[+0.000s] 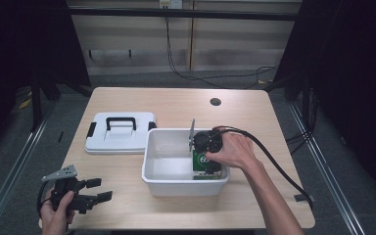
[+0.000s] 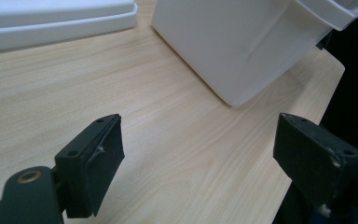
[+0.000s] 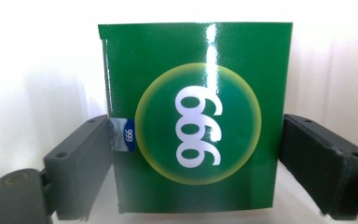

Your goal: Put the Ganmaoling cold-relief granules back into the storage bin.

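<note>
A glossy green box (image 3: 196,130) with a yellow-ringed circle and white digits stands inside the white plastic bin (image 1: 185,187), at its right end (image 1: 203,164). My right gripper (image 1: 208,144) reaches down into the bin, and in the right gripper view its jaws (image 3: 196,154) press against both sides of the box. My left gripper (image 1: 100,190) rests open over the table's front left corner with nothing between its jaws (image 2: 200,154). It points at the bin's outer wall (image 2: 242,42).
The bin's white lid (image 1: 120,132) with a black handle lies flat to the left of the bin, and its edge (image 2: 51,18) also appears in the left gripper view. A round cable hole (image 1: 215,102) is at the table's back. Cables trail off the right edge.
</note>
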Action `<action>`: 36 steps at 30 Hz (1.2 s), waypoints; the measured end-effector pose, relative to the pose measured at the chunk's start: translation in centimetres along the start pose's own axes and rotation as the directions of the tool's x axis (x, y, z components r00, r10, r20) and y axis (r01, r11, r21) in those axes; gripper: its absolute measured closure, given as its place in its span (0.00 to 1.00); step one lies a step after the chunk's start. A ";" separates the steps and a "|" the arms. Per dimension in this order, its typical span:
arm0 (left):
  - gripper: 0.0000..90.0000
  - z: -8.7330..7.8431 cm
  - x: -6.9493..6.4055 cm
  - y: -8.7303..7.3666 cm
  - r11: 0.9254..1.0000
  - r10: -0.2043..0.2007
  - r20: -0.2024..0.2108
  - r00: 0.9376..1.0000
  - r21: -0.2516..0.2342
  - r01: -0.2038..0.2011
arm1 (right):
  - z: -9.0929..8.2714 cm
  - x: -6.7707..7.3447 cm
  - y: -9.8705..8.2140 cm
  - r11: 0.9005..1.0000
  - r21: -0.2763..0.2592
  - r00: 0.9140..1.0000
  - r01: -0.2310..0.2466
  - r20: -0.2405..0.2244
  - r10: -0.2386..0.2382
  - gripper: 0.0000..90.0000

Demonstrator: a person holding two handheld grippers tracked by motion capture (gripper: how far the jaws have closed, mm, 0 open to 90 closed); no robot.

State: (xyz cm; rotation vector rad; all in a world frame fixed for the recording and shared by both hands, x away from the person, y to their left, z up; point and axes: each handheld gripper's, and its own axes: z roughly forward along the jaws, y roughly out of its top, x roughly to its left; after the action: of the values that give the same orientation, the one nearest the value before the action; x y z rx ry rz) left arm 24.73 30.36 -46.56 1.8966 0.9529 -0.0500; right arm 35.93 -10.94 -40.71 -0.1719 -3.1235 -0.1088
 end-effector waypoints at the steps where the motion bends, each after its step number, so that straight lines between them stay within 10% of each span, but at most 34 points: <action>1: 0.18 0.0 0.0 0.0 1.000 0.002 -0.002 1.000 0.000 -0.002 | 0.0 0.0 0.0 1.000 -0.006 1.000 -0.001 -0.002 0.001 0.10; 19: 0.18 0.0 0.0 0.0 1.000 0.000 0.001 1.000 0.000 0.000 | -2.9 0.3 -1.9 0.976 -0.204 0.997 -0.070 0.024 0.076 0.10; 29: 0.18 0.0 0.0 0.0 1.000 0.001 -0.002 1.000 0.000 -0.001 | -4.4 0.8 -4.2 0.943 -0.304 0.987 -0.135 0.046 0.157 0.10; 36: 0.18 0.0 0.0 0.0 1.000 -0.001 -0.004 1.000 0.001 0.001 | -4.9 1.3 -6.2 0.878 -0.457 0.981 -0.142 0.053 0.186 0.12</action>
State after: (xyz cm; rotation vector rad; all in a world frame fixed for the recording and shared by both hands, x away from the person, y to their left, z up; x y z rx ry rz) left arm 24.74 30.35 -46.62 1.8977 0.9564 -0.0477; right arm 33.99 -17.26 -36.20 -0.4575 -3.0985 -0.8510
